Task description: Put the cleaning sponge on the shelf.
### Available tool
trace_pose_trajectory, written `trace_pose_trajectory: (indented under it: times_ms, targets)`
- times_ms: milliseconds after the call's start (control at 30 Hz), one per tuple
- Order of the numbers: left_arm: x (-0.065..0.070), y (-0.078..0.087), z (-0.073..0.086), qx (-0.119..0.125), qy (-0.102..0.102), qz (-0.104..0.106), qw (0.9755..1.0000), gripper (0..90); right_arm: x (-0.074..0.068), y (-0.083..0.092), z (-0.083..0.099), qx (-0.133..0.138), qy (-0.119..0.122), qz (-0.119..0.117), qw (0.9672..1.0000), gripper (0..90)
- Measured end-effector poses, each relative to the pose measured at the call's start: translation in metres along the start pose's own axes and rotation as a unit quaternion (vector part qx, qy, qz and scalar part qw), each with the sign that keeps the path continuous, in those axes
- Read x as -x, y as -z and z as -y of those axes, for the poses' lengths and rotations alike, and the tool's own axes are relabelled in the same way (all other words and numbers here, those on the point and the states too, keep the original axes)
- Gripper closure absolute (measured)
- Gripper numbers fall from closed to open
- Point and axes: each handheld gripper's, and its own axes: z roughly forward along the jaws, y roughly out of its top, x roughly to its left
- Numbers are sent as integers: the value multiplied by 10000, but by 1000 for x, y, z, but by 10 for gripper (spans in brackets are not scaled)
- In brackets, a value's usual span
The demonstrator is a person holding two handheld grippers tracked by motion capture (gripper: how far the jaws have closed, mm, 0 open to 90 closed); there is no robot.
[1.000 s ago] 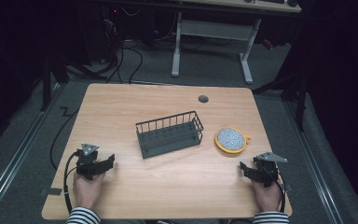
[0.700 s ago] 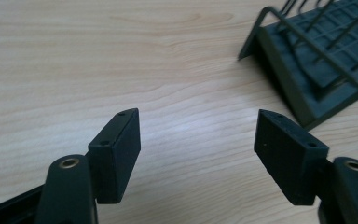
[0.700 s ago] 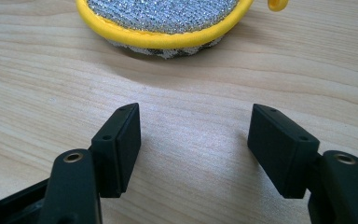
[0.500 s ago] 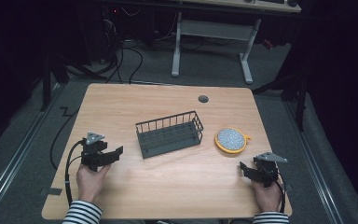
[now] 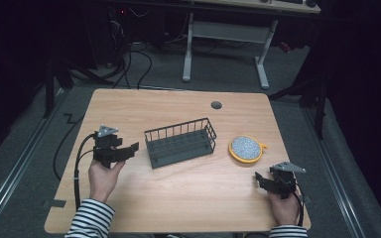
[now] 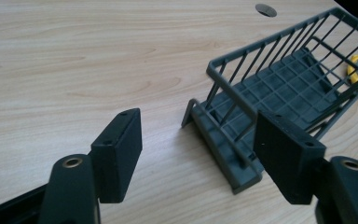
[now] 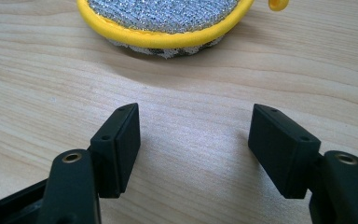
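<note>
A dark grey wire basket point(image 5: 180, 142) stands empty mid-table; its near corner point(image 6: 242, 140) fills the right of the left gripper view. A round silver scouring pad with a yellow rim point(image 5: 246, 148) lies to the basket's right, and it lies just ahead of the jaws in the right gripper view point(image 7: 168, 18). My left gripper point(image 5: 133, 147) is open, just left of the basket, jaws pointing at its end point(image 6: 200, 158). My right gripper point(image 5: 258, 179) is open near the front right edge, a short way below the pad point(image 7: 193, 149).
A small round grommet hole point(image 5: 216, 105) sits near the table's point(image 5: 129, 109) far edge. Cables trail off the left side to the floor. Desk legs and wires stand beyond the table.
My left gripper has moved forward and right, closing in on the basket's left end. The right gripper has stayed put.
</note>
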Motion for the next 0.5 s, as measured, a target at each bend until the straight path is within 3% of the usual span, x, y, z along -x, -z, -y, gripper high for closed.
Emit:
trace_pose_trajectory:
  times_ms: [167, 500]
  targets:
    - [10, -12, -15, -111, -142, -4, 9998, 322, 0, 0, 0, -1, -1, -2, 10000, 342]
    - [22, -39, -24, -376, -317, 18, 9988, 347, 0, 0, 0, 1, -1, -12, 10000, 340]
